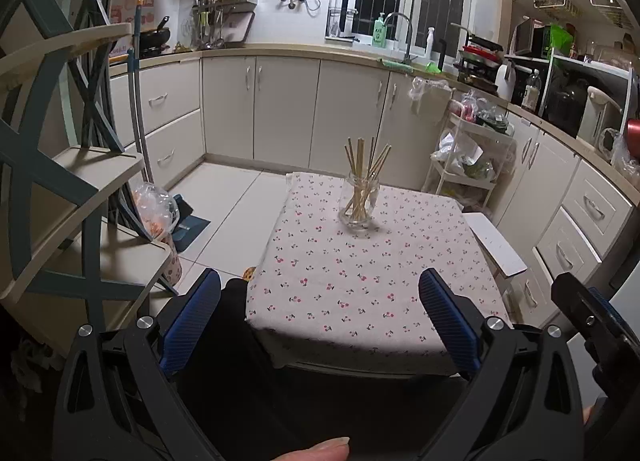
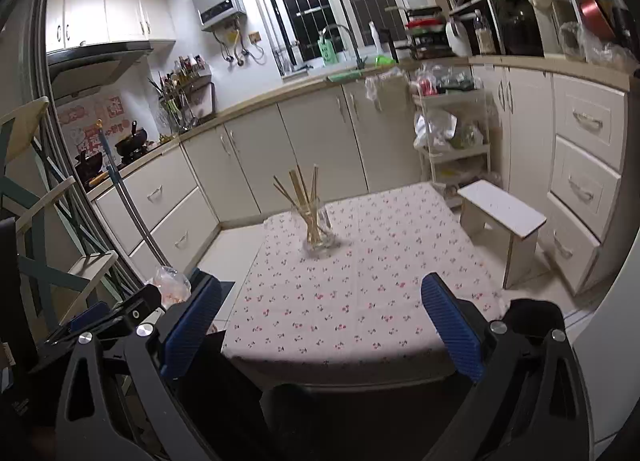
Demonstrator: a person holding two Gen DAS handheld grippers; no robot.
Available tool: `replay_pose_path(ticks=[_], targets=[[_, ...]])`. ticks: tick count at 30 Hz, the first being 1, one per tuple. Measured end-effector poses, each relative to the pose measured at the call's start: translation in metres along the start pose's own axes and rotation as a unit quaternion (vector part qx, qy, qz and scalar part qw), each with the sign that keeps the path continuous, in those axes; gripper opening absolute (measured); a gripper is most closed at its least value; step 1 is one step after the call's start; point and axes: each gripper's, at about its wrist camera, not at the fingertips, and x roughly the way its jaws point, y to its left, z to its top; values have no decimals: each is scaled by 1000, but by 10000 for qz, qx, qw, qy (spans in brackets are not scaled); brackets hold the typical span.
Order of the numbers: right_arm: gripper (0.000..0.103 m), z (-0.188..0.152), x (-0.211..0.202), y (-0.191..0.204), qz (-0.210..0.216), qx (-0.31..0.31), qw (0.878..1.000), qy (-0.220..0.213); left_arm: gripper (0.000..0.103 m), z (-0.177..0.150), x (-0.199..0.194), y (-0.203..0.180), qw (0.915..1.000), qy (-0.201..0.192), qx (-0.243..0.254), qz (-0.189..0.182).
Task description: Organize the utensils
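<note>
Left wrist view: the left gripper hangs with jaws spread wide and empty over the near edge of a table draped in a cherry-print cloth. A glass jar of wooden chopsticks stands upright toward the far side of the table, well ahead of the jaws and roughly between their lines. Right wrist view: the right gripper is likewise wide open, holding nothing, with the jar well beyond its blue pads. A white stool stands beside the table.
</note>
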Motion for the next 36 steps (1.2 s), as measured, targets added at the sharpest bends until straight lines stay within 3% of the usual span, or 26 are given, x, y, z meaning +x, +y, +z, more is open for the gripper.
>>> replay_pose_path(ticks=[20, 28, 36], targets=[[96, 5, -16, 3, 62, 10, 9998, -165, 95, 6, -12, -4, 10000, -43, 85, 3], [96, 4, -23, 3, 25, 48, 9996, -265, 95, 5, -23, -6, 9993, -332, 166, 6], [96, 3, -28, 2, 53, 50, 9996, -289, 95, 2, -23, -7, 9997, -166, 150, -70]])
